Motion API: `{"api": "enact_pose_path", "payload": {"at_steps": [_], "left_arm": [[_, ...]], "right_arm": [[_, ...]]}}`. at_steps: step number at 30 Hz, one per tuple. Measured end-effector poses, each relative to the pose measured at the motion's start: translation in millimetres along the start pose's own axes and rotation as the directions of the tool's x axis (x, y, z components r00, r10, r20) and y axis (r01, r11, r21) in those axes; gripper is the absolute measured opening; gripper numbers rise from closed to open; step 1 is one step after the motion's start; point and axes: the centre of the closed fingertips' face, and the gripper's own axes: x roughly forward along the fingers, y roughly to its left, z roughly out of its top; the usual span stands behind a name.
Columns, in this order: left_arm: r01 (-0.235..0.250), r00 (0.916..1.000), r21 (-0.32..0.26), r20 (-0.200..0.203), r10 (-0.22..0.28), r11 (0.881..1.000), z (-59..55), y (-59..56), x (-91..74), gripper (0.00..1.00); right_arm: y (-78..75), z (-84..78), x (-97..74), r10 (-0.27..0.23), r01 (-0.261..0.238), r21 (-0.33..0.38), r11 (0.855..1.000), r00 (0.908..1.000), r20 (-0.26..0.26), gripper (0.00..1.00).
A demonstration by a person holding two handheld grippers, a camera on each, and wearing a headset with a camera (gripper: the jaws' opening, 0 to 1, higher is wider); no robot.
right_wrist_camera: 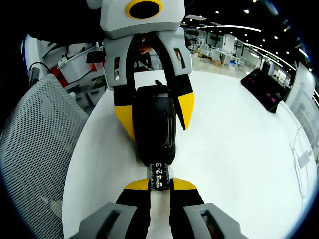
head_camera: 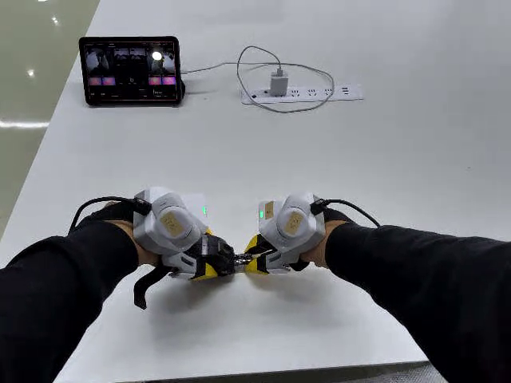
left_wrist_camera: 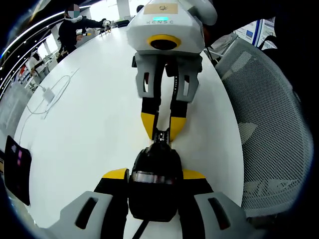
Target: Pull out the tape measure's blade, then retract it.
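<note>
Mostly, the tape measure (right_wrist_camera: 155, 127) is concealed in the head view, where the two gripper bodies meet over it at lower centre. The gripper views show it more fully. Its black case is clamped between the jaws of the left gripper (left_wrist_camera: 154, 175). Whether the case rests on the white table (head_camera: 335, 159) or sits just above it cannot be determined. The blade (right_wrist_camera: 158, 174) is drawn out a short way, and the figures 2 and 3 are legible at lower centre of the right gripper view. The right gripper (right_wrist_camera: 159, 185) is clenched on the blade end. The end hook is hidden between its yellow tips. Markings on the case are too blurred to read.

The table surface is smooth and white. At upper left of the head view a tablet (head_camera: 130, 70) stands with its screen lit, the screen content too small to make out. To its right lies a power strip (head_camera: 319, 93) with a charger (head_camera: 279, 82) plugged in and a cable (head_camera: 238, 78) looping beside it.

At the right of the left gripper view a grey mesh chair (left_wrist_camera: 269, 129) is cut off by the frame edge. A person (left_wrist_camera: 75, 27) in dark clothing is at the far end of the table, upper left. The upper right of the right gripper view shows an open hall with ceiling lights.
</note>
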Motion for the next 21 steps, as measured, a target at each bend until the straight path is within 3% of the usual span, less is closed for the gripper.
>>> {"api": "enact_pose_path", "payload": {"at_steps": [21], "left_arm": [[0.003,1.0000,0.000,0.003,-0.003,1.000,0.0,0.1,0.2,0.33]], "right_arm": [[-1.2,-9.9,-6.6,-0.004,0.004,0.017,1.000,0.9998,-0.021,0.10]]}}
